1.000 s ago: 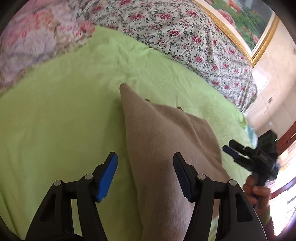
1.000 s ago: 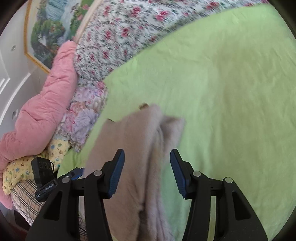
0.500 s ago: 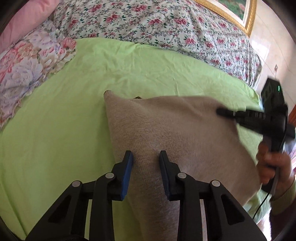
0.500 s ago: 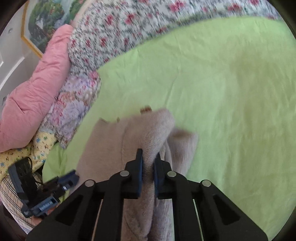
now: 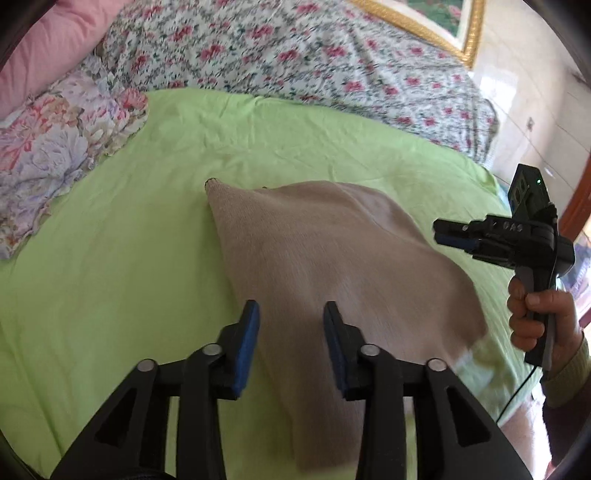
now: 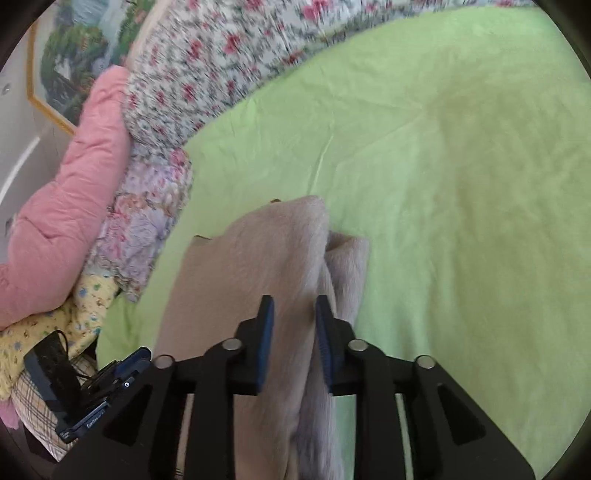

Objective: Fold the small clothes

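Note:
A beige knitted garment [image 5: 332,258] lies folded on the green bedsheet [image 5: 129,277]. My left gripper [image 5: 291,317] is open, its blue pads either side of the garment's near edge. In the left wrist view my right gripper [image 5: 443,232] hovers off the garment's right side, held by a hand. In the right wrist view the garment [image 6: 251,280] has a doubled fold along its right edge, and my right gripper [image 6: 293,314] is partly open over that fold, not clamping it. The left gripper [image 6: 122,369] shows at the lower left.
A floral quilt [image 5: 314,59] lies across the back of the bed. A flowered pillow [image 5: 55,147] and a pink duvet [image 6: 66,199] sit at the left. A framed picture [image 5: 454,26] hangs on the wall. Yellow patterned cloth [image 6: 74,317] lies at the bed's edge.
Both grippers closed on the garment half a second ago and have now opened. The lifted fold has been laid flat, and the right gripper has drawn back off it.

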A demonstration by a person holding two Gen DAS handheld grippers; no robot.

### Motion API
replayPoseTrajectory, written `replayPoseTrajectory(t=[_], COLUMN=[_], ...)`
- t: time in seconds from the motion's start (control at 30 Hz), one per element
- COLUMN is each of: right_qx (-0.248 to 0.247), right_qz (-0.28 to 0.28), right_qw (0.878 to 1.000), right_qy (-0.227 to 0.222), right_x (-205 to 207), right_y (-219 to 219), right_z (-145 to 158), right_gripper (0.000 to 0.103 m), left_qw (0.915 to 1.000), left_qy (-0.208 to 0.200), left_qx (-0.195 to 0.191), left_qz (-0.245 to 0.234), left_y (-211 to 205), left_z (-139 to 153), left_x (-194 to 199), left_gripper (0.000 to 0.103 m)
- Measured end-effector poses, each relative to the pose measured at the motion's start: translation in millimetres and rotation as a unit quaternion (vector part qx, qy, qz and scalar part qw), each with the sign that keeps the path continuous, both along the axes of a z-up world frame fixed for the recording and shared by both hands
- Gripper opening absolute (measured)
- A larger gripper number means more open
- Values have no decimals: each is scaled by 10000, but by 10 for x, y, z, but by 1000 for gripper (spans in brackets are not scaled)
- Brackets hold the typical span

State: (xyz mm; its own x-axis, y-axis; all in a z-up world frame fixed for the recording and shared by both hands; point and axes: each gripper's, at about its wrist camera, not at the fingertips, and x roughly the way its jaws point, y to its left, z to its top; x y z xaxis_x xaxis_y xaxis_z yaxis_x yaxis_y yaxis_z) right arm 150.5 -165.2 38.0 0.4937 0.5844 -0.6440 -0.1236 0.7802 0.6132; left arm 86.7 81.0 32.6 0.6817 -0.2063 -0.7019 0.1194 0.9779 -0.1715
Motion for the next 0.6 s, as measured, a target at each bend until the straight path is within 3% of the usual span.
replayPoseTrajectory(t=[0.1, 0.17, 0.27, 0.47, 0.6], right_qx=[78, 118, 132, -73, -289], right_qz=[-43, -76, -147, -14, 53], right_qw=[9998, 9997, 9996, 9999, 9994], right_qy=[-167, -203, -181, -104, -201], right_x=[-302, -499, -786, -998, -1068], right_y=[-59, -92, -84, 52, 125], right_z=[72, 61, 5, -94, -98], right_gripper=[42, 46, 50, 51, 51], left_qw=[9999, 9999, 9998, 9994, 9963], left_qy=[-51, -28, 4, 92, 15], left_qx=[-51, -132, -142, 259, 863], left_qz=[-84, -95, -153, -201, -31], left_y=[-3, -4, -68, -278, -384], left_z=[-10, -61, -186, -403, -485], left_x=[-351, -554, -759, -763, -711], left_gripper=[46, 57, 59, 59, 59])
